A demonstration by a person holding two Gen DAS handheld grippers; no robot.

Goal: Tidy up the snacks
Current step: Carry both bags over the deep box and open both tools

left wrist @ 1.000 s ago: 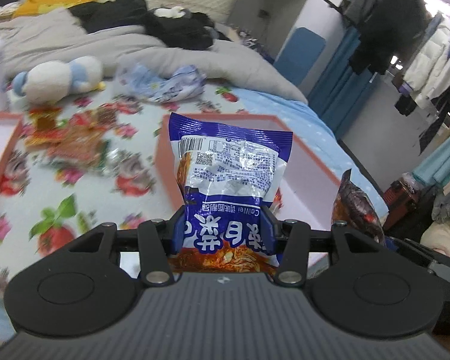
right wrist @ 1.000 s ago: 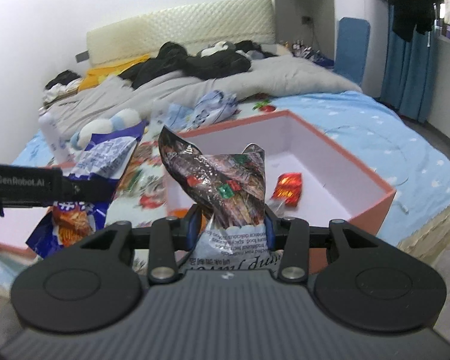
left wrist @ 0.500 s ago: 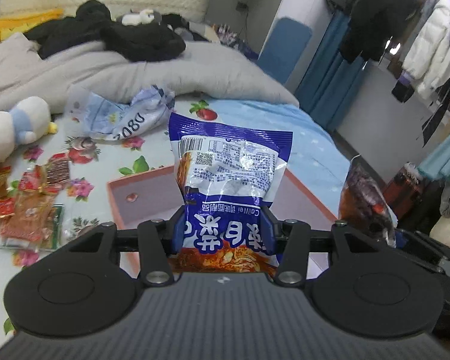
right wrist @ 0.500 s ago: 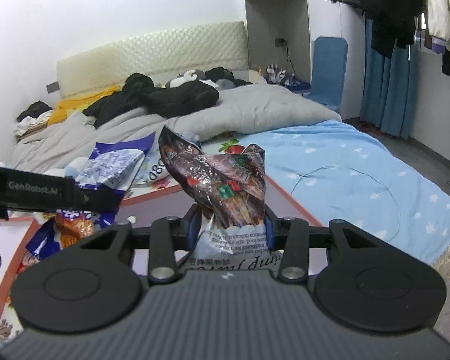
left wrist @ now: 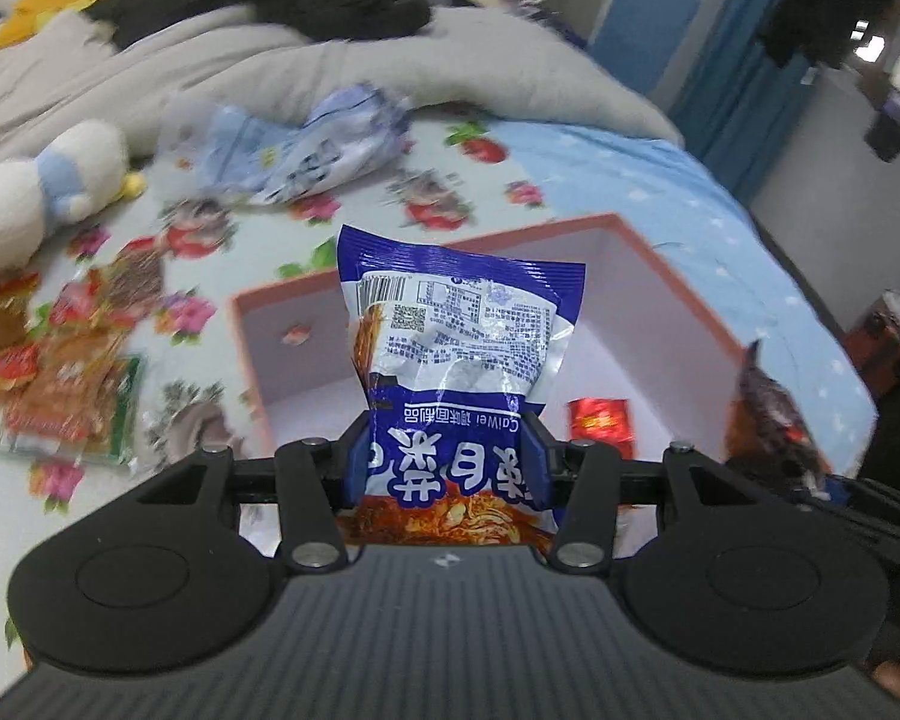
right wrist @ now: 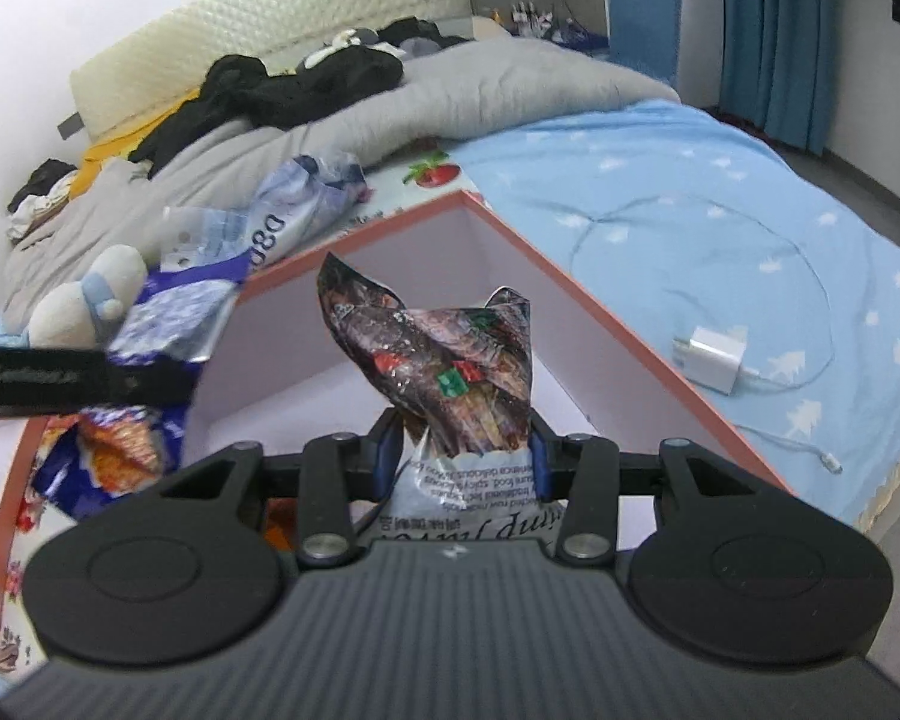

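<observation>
My left gripper (left wrist: 444, 459) is shut on a blue and white snack bag (left wrist: 459, 339), held upright above the near edge of a pink-rimmed box (left wrist: 678, 276). A small red packet (left wrist: 600, 420) lies on the box floor. My right gripper (right wrist: 459, 450) is shut on a dark crinkled snack bag (right wrist: 444, 372), also over the box (right wrist: 576, 300). In the right wrist view the left gripper's body (right wrist: 60, 381) and its blue bag (right wrist: 168, 312) show at the left. The dark bag (left wrist: 774, 414) appears at the right in the left wrist view.
Several loose snack packets (left wrist: 60, 372) lie on the flowered sheet left of the box. A plush toy (left wrist: 42, 180) and a crumpled blue-white bag (left wrist: 306, 150) sit behind. A white charger (right wrist: 711, 357) with cable lies on the blue cover to the right. Grey duvet and dark clothes fill the back.
Both grippers have moved with their bags toward the pink box and tilted down, so its inside with the red packet now shows in front of them. Both grips are unchanged.
</observation>
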